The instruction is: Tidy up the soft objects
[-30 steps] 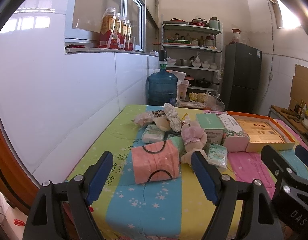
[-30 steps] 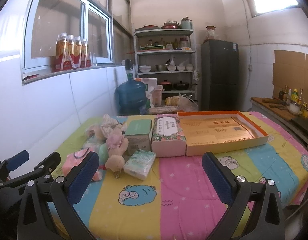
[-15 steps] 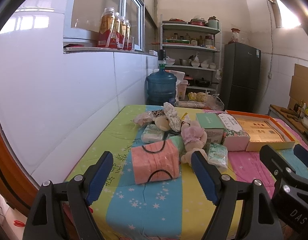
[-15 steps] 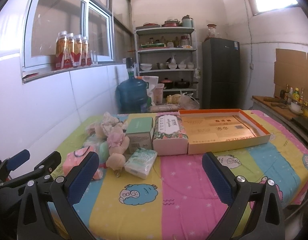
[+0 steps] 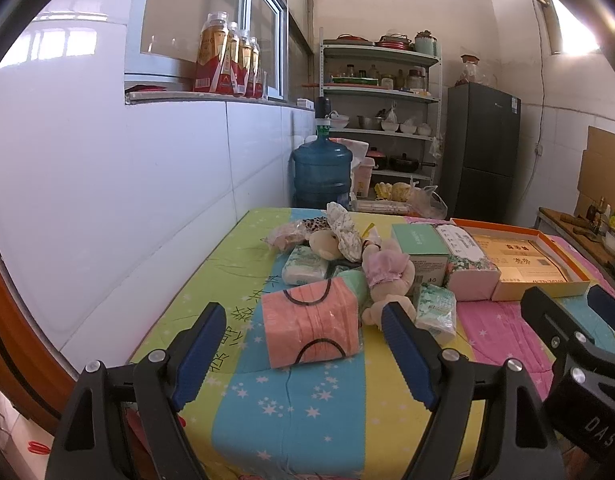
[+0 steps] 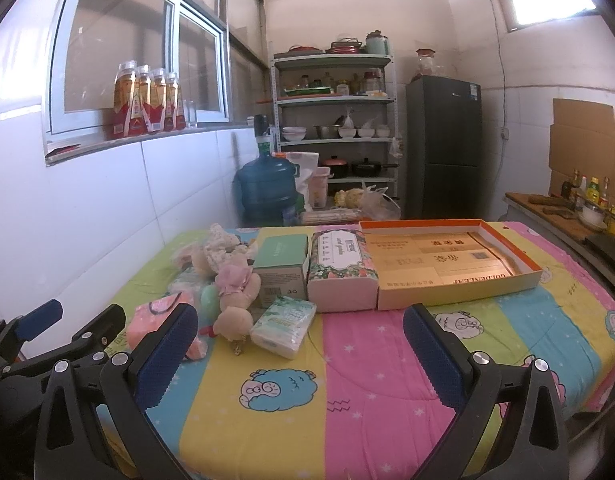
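Note:
A heap of soft things lies on the striped bedcover: a pink tissue pack, a plush toy with a pink hat, a green-white tissue pack, a teal box and a floral tissue box. My left gripper hovers open just short of the pink pack, nothing between its fingers. My right gripper is open too, above the pink stripe, in front of the green-white pack.
An open orange-rimmed cardboard tray lies at the right of the heap. A white tiled wall runs along the bed's left side. Behind stand a blue water jug, a shelf rack and a dark fridge.

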Motion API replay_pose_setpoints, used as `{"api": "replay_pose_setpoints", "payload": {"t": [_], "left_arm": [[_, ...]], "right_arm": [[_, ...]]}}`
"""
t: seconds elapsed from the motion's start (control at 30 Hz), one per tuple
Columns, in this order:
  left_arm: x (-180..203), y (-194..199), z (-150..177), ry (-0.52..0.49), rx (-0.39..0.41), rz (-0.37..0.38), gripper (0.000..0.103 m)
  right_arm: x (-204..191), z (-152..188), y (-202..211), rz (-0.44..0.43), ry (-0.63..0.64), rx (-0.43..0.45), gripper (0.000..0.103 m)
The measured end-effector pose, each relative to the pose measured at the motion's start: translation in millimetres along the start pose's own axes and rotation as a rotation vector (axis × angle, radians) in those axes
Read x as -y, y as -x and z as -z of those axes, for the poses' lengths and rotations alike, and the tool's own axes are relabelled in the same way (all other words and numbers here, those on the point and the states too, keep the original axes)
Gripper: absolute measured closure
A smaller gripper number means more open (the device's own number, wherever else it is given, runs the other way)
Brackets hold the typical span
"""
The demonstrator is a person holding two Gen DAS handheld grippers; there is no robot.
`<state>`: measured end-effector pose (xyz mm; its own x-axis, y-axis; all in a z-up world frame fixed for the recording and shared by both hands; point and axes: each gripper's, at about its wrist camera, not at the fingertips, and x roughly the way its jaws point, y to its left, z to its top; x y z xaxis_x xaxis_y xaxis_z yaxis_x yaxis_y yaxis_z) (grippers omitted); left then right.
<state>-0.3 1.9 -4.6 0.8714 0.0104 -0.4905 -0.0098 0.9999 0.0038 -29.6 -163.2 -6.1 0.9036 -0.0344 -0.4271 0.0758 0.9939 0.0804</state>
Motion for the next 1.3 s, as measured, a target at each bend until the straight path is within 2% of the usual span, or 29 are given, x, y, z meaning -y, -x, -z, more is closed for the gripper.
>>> {"api": "replay_pose_setpoints", "payload": {"t": [0.93,1.3], "left_arm": [[-4.6,-14.9,3.2,-0.009,-0.010,0.016,0.023],[-20.7,-42.3,16.6,-0.016,-0.060,0.064,0.023]], "right_arm": [[-2.3,1.4,-6.2,-0.002,0.002,-0.018,0.000],[1.1,9.6,-37.6,-0.005,-0.003,-0.081,0.000]]}}
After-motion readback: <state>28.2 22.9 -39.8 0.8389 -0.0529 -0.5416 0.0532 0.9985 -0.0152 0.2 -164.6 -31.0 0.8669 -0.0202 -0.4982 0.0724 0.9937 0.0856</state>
